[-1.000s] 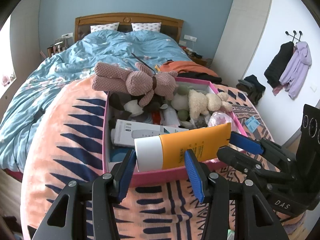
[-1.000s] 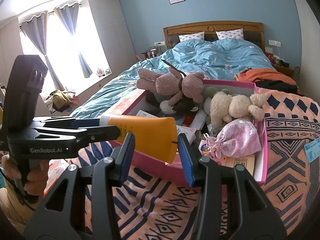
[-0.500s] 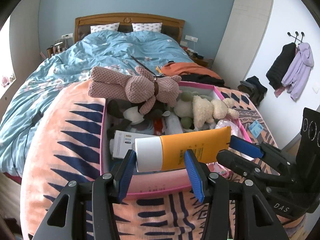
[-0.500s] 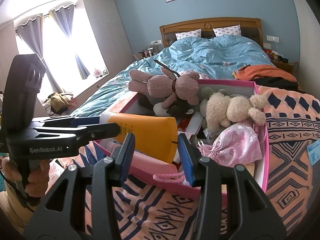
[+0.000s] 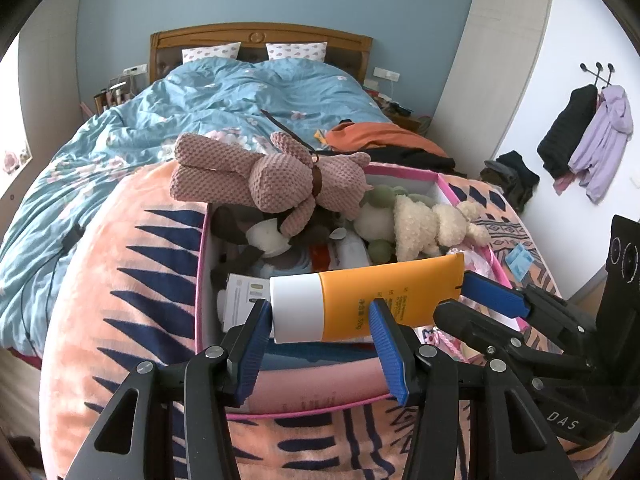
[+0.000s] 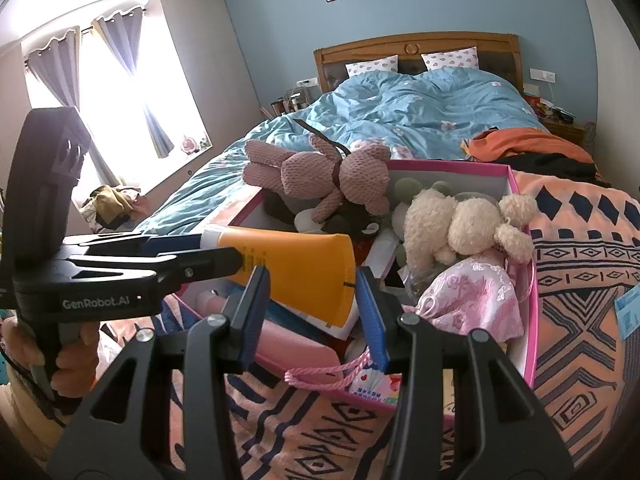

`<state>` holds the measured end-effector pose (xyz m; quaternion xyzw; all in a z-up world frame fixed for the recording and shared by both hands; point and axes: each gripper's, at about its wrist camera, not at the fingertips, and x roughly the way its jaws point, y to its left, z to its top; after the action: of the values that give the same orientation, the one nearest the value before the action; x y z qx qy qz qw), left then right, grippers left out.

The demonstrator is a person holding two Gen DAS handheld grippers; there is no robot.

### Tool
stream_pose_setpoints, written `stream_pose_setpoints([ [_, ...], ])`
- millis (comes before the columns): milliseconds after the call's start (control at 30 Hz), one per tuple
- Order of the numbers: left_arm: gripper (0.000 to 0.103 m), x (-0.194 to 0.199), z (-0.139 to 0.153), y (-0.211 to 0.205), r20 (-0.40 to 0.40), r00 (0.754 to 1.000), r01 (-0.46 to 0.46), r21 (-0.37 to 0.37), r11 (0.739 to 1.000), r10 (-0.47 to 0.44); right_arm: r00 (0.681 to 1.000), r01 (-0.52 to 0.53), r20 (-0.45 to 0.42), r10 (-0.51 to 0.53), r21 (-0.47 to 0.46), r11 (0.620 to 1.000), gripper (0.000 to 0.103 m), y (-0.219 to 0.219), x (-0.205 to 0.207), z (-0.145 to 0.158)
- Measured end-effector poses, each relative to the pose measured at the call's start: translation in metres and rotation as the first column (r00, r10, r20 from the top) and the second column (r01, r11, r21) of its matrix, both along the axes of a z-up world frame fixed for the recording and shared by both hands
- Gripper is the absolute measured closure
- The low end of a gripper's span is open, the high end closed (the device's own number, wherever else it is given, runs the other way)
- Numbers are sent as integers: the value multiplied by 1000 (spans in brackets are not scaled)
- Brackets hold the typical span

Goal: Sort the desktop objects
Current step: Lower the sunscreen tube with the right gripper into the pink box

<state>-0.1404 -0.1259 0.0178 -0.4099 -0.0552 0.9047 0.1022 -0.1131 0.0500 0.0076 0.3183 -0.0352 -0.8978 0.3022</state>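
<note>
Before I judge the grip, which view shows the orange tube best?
The left wrist view: the orange tube lies side-on, white cap to crimped end visible. The right wrist view shows mostly its flat tail; the cap end barely shows.

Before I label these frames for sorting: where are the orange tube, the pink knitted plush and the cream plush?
orange tube (image 5: 384,300): left wrist view, on its orange body.
pink knitted plush (image 5: 280,180): left wrist view, on its torso.
cream plush (image 6: 460,228): right wrist view, on its body.
</note>
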Motion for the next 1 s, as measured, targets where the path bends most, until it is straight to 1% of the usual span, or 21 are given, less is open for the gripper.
stream_pose_setpoints([
  [300,52,-10,-2,2,-1,1000,-1,-8,1000,1,1000,11,9,-11,4,1000,56,1,-13,-3],
  [600,52,-38,-11,0,13,1000,-8,-6,1000,8,998,38,44,-38,3,999,56,-1,-34,-9],
  [767,52,-53,-16,-6,24,999,-24,13,1000,23,997,48,61,-51,45,998,56,-10,-49,-12],
  [867,53,-61,-25,-9,48,998,-40,19,999,39,994,55,92,-61,71,996,56,-15,-60,-16],
  [933,53,-62,-28,-11,46,997,-58,15,998,57,990,53,127,-60,60,997,55,-15,-67,-22],
  [1000,51,-60,-28,-12,40,997,-65,20,998,64,989,59,136,-65,51,997,55,-14,-68,-25],
])
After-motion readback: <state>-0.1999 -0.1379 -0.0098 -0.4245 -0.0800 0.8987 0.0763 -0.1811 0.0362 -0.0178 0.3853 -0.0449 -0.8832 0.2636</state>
